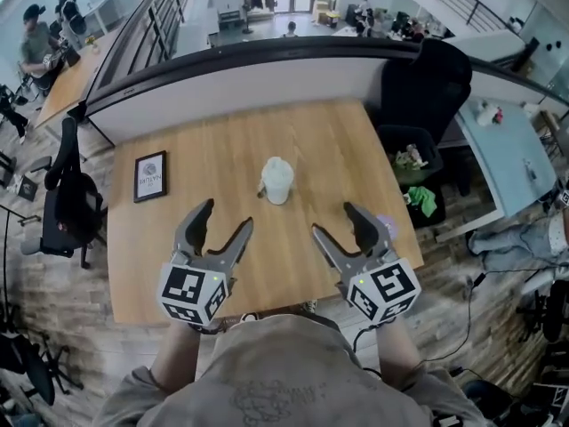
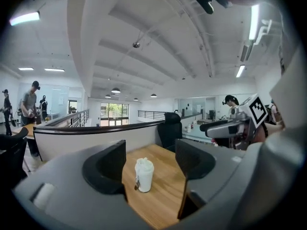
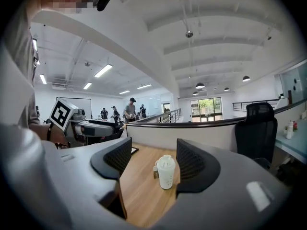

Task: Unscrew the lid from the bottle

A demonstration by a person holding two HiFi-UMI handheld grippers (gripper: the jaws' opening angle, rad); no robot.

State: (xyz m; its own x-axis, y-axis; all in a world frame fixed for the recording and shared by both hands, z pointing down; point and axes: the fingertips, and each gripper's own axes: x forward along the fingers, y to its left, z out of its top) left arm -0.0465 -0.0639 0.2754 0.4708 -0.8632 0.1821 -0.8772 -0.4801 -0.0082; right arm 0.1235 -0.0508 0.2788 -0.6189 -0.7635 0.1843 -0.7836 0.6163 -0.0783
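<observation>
Wooden table point(image 1: 329, 149) beside a black office chair point(image 1: 71, 198), curved partition point(image 1: 240, 74) behind.

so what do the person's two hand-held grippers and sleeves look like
Both the left hand-held gripper and the right hand-held gripper are grey, with two curved jaws and dark inner pads, each carrying a white cube with black square markers. The person wears a grey short-sleeved shirt.
</observation>
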